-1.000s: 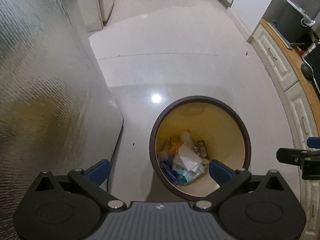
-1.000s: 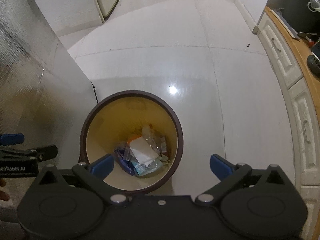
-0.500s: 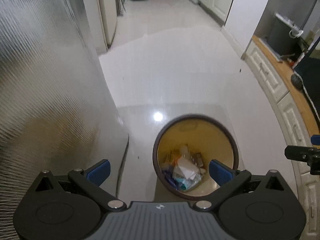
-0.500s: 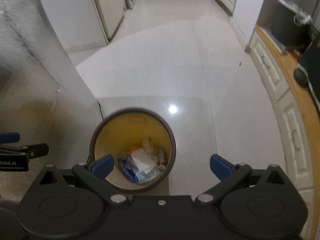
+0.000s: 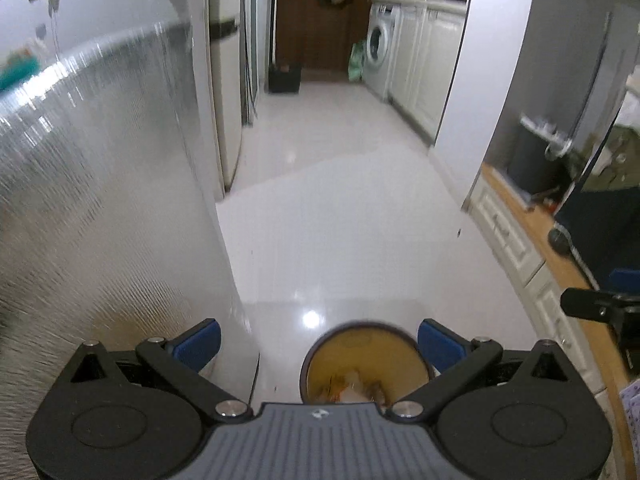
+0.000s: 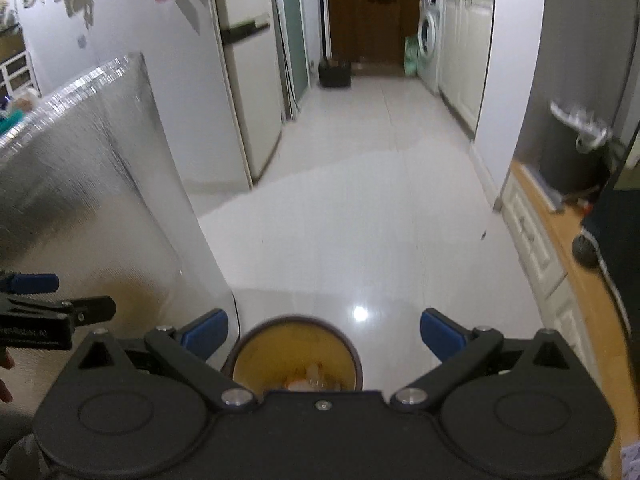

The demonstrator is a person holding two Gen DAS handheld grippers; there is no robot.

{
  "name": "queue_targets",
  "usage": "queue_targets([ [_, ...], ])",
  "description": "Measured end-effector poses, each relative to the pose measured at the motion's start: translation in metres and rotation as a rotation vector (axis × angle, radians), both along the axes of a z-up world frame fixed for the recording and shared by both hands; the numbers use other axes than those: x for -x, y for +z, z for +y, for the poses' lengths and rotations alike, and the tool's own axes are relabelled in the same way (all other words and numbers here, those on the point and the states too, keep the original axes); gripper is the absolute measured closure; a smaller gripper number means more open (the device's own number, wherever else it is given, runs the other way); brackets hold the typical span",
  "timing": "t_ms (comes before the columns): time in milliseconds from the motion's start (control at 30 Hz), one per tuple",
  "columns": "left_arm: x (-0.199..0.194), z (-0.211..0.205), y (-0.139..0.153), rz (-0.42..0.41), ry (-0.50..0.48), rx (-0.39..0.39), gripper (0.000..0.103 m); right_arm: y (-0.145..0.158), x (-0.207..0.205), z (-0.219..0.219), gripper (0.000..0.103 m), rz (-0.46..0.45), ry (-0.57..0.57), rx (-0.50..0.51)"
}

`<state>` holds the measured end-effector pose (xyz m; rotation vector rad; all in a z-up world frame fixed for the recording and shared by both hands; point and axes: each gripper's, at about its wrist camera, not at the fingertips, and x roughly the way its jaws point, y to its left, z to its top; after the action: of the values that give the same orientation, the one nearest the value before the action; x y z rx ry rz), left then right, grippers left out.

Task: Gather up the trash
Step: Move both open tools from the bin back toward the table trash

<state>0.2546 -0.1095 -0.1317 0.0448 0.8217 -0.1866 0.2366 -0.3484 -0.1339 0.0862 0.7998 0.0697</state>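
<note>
A round bin (image 5: 364, 356) with a dark brown rim and yellow inside stands on the white floor, low in both views, also the bin (image 6: 296, 350). Crumpled wrappers and paper (image 5: 352, 390) lie at its bottom, partly hidden by my gripper bodies. My left gripper (image 5: 318, 340) is open, high above the bin, its blue pads empty. Just as wide open and empty, my right gripper (image 6: 324, 334) hangs over the same bin. The right gripper's finger (image 5: 592, 306) shows at the left view's right edge, and the left gripper's finger (image 6: 56, 308) at the right view's left edge.
A tall silver foil-clad panel (image 5: 100, 220) stands close on the left. White drawers under a wooden counter (image 5: 560, 264) run along the right. A fridge (image 6: 244, 92), a washing machine (image 6: 430, 42) and a dark crate (image 6: 335, 74) sit down the corridor.
Both grippers have risen and tilted up away from the bin, which now looks small and low. The corridor ahead has come into view. Both stay open.
</note>
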Motion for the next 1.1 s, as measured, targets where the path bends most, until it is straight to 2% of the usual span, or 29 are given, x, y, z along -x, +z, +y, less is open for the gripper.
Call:
queue_targets([
  [433, 0.078, 0.004, 0.097, -0.239, -0.027, 0.054, 0.000, 0.074, 0.061, 0.007, 0.000, -0.249, 0.010, 0.011],
  [667, 0.122, 0.024, 0.140, -0.342, -0.024, 0.026, 0.000, 0.109, 0.080, 0.034, 0.000, -0.367, 0.056, 0.015],
  [900, 0.152, 0.070, 0.177, -0.437, 0.066, -0.031, 0.000, 0.131, 0.081, 0.081, 0.000, -0.443, 0.147, 0.018],
  [1100, 0.157, 0.119, 0.196, -0.465, 0.158, -0.089, 0.000, 0.144, 0.081, 0.120, 0.000, -0.488, 0.216, 0.008],
])
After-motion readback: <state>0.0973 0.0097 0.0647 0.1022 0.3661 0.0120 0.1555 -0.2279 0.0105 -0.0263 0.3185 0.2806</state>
